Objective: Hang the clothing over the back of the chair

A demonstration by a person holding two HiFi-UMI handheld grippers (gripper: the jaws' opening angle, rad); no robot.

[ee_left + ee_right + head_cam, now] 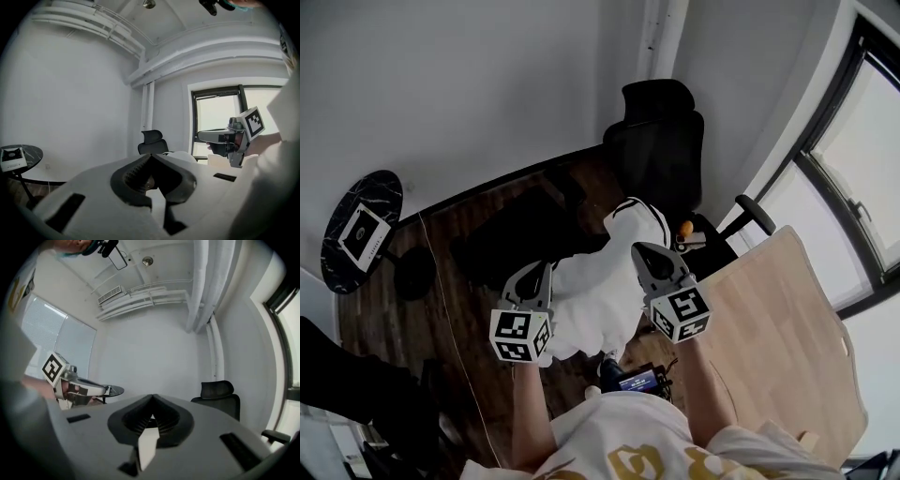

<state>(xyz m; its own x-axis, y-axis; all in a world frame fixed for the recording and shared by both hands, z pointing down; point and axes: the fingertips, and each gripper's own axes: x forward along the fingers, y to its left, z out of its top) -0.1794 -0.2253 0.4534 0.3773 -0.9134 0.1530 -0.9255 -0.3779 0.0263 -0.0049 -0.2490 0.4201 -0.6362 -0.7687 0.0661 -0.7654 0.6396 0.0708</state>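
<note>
**Clothing held up between both grippers, chair ahead**

The clothing (605, 281) is white and hangs in the air in front of the person, above the floor (450, 281). It is stretched between the two grippers. The left gripper (542, 277) is closed on its left edge, and the right gripper (642, 253) is closed on its right edge. In each gripper view the jaws are together, with a strip of white cloth pinched between them.

The held edge runs from side to side, so the long axis lies across the person's front. The chair (656, 141) is black, with a headrest, and stands beyond the clothing, a little to the right. I judge the right gripper to be the nearer one to it. The coming move probably needs both hands to go forward and over the top of the backrest.

The floor is dark wood. A light wooden table (778, 328) is at the right, under a window (853, 159). A round dark side table (361, 230) stands well apart at the left, by the white wall
</note>
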